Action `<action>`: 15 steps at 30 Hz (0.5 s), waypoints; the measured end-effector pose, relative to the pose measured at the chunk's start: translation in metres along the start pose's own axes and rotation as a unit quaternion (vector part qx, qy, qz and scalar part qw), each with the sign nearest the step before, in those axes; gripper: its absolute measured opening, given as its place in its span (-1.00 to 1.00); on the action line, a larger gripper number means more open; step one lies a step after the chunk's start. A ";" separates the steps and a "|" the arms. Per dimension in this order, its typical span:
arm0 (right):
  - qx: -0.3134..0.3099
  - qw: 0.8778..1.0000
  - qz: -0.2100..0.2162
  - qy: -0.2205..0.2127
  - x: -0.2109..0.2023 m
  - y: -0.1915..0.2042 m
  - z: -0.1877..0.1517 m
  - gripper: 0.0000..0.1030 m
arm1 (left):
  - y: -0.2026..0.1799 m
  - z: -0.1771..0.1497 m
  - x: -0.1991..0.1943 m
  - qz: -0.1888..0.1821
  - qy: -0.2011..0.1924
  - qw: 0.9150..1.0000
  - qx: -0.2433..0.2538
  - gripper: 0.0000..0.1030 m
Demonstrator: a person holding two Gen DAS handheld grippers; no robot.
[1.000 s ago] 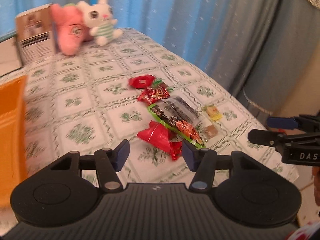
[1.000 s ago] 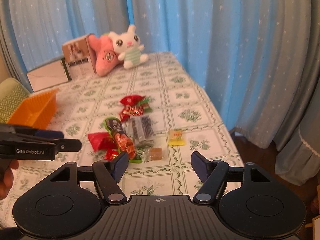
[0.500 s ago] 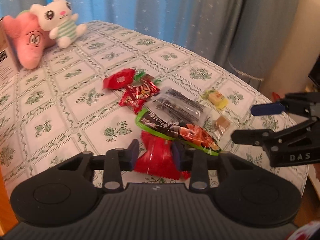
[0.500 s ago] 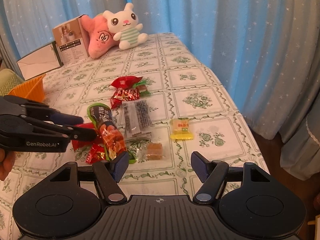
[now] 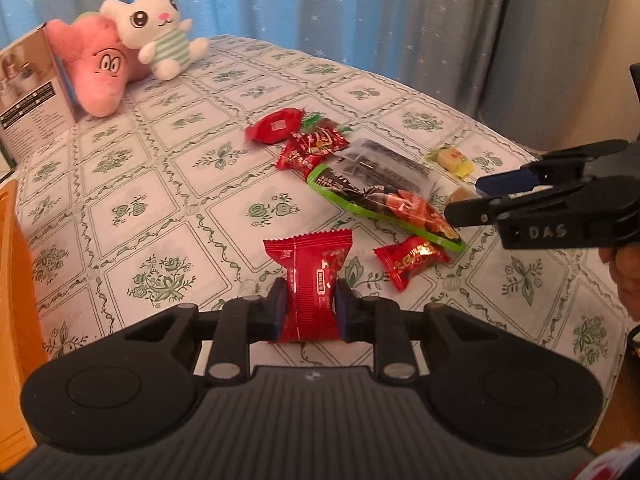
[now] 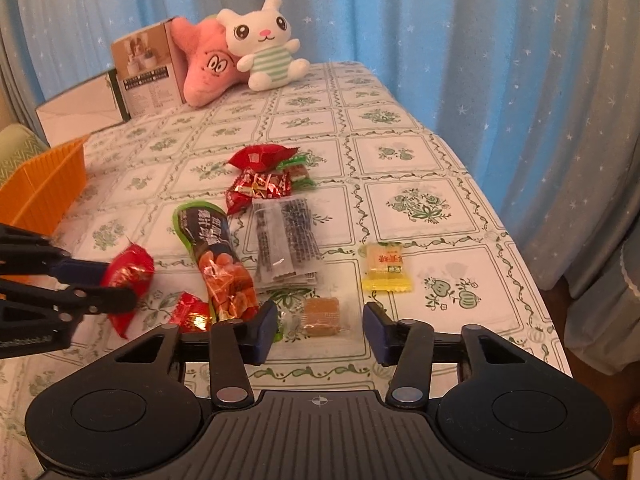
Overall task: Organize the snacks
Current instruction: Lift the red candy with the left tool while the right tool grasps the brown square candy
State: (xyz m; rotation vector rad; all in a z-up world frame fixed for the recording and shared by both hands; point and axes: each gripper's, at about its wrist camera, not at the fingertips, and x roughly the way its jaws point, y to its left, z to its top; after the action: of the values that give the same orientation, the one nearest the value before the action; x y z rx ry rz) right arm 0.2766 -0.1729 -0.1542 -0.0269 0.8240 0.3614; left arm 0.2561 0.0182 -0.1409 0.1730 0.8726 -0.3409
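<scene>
Dropped lower over the table [image 5: 132,184], left gripper [image 5: 309,309] just squeezed shut on the red packet [image 5: 312,280]. Right gripper [image 6: 320,330] half closed, maybe not touching the brown candy [image 6: 322,314] between its jaws.

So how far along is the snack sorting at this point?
Nothing looks sorted yet. In hand: the left gripper has just closed on a red packet. The right gripper is closing around a brown candy. The other snacks still lie loose on the table.

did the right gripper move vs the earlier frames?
Yes. The right gripper came down toward the table edge; against the tablecloth it now straddles the brown candy. Its jaws have just been closing, not yet touching.
</scene>
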 end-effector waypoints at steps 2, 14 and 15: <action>-0.011 1.000 -0.010 -0.004 0.002 0.003 -0.001 -0.11 | -0.003 0.001 0.002 0.007 -0.002 1.000 -0.001 -0.53; -0.038 0.999 -0.025 -0.010 0.000 0.011 -0.010 -0.27 | -0.006 0.000 0.015 0.021 -0.004 1.000 -0.016 -0.53; -0.036 0.999 -0.025 -0.008 0.000 0.010 -0.010 -0.27 | -0.006 -0.001 0.014 0.019 -0.005 1.000 -0.015 -0.56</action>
State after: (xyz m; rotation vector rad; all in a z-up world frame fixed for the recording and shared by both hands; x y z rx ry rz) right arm 0.2669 -0.1652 -0.1598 -0.1104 0.7929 0.3438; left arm 0.2613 0.0098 -0.1523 0.1606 0.8634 -0.2921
